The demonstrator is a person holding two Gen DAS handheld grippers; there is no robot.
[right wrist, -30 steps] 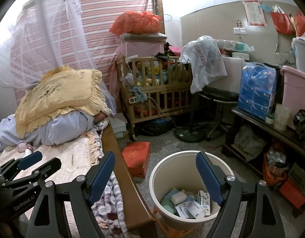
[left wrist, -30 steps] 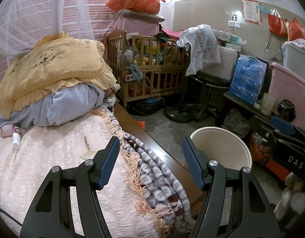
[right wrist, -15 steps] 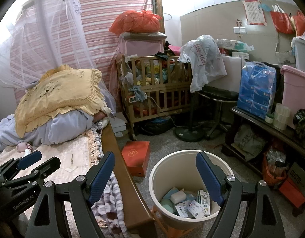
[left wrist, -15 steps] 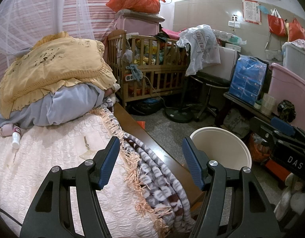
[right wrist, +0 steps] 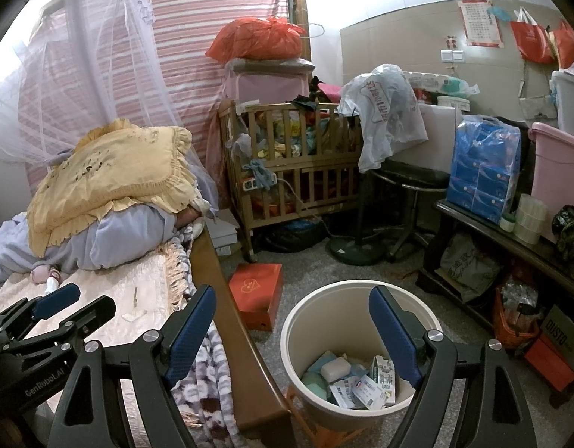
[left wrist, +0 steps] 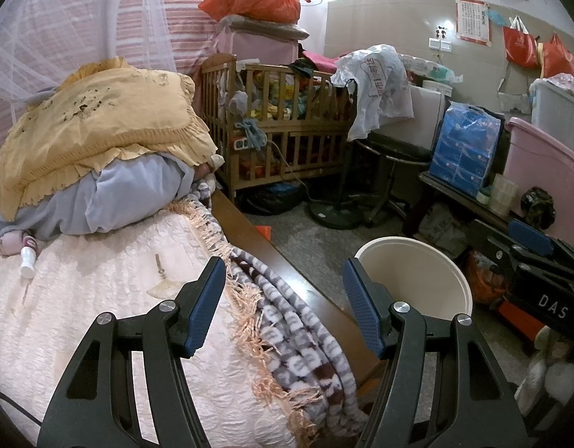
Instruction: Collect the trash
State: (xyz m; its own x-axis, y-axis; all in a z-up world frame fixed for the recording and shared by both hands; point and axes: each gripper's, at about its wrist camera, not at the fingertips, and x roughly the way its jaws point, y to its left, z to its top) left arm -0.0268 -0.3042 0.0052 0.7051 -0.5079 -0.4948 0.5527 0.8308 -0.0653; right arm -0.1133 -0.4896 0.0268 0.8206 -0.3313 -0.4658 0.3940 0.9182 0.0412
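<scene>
A: On the pale quilted bedspread (left wrist: pixel 100 298), the likely trash is a small flat cream scrap with a thin stick (left wrist: pixel 161 280), lying just ahead of the left gripper (left wrist: pixel 283 298). Looks paper-light, limp, thin. A small white bottle (left wrist: pixel 27 263) lies further left, near the blue-grey bundle of bedding (left wrist: pixel 111 201); can't tell if that's trash.

B: Grip point?

A: My guess: pinch the stick or the scrap's raised edge. Flat on soft fabric, so the pads may snag the quilt instead. Light enough to slip or flutter out.

B: Claw state?

A: Left jaws apart, nothing between them. Right gripper (right wrist: pixel 292 334) also spread wide and empty, hovering over the round cream plastic bin (right wrist: pixel 361 291) on the floor.

B: Bin contents?

A: Cartons, wrappers, a white block, a teal piece at the bottom (right wrist: pixel 356 380). Room left.

B: Obstacles?

A: Fringed grey-and-maroon patterned blanket (left wrist: pixel 298 343) drapes over the brown wooden bed rail (left wrist: pixel 287 272), between the scrap and the bin; fringe could catch the fingers. Red cardboard box (right wrist: pixel 255 295) sits on the floor just beside the bin. Yellow frilled pillow (left wrist: pixel 100 127) sits atop the bedding, well apart from the scrap. Wooden slatted crib (right wrist: pixel 298 175) and black stool (right wrist: pixel 406 186) stand further back, not in the way.
</scene>
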